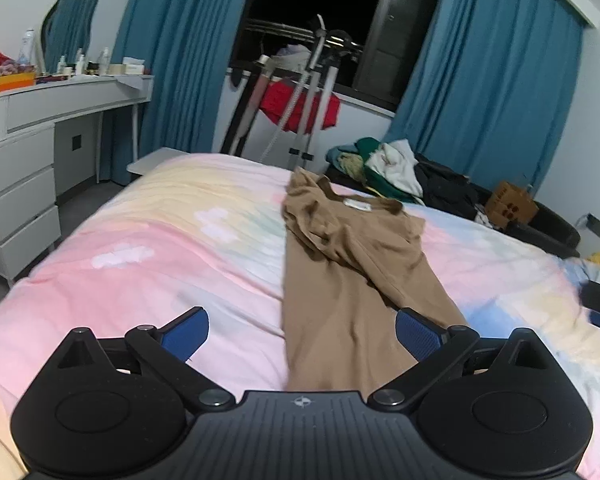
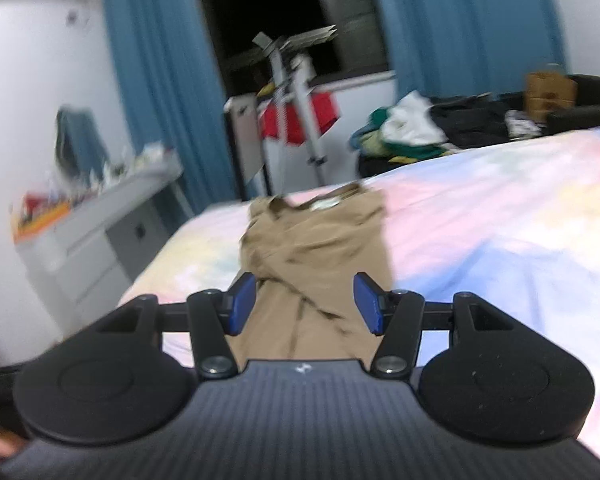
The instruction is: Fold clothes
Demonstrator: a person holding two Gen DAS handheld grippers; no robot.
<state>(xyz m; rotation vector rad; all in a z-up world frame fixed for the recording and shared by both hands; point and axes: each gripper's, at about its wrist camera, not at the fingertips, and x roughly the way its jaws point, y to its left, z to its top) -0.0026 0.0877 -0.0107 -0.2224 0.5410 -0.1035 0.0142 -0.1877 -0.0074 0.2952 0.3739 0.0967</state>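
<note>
The left claw (image 1: 302, 334) is spread wide and holds nothing. Its blue pads (image 1: 418, 338) hang above the near end of the shirt (image 1: 340, 280); the right pad overlaps the shirt's right edge in this view, the left pad sits over bare bedcover. The right claw (image 2: 306, 304) is also open, at a narrower spread, and empty. Its pads (image 2: 242, 304) bracket the shirt's near end, one at each long edge. Contact with the cloth cannot be judged; this view is blurred.

The tan shirt lies on the bed (image 1: 140, 264) as a long narrow strip, both sides folded inward, sleeves crossed over the middle, collar and label at the far end. Its left edge runs straight; the right edge is creased.

Open bedcover extends on both sides of the shirt. Beyond the far edge of the bed stand a clothes rack (image 1: 312, 92) and a clothes pile (image 1: 392, 168). A dresser (image 1: 28, 152) stands to the left.
</note>
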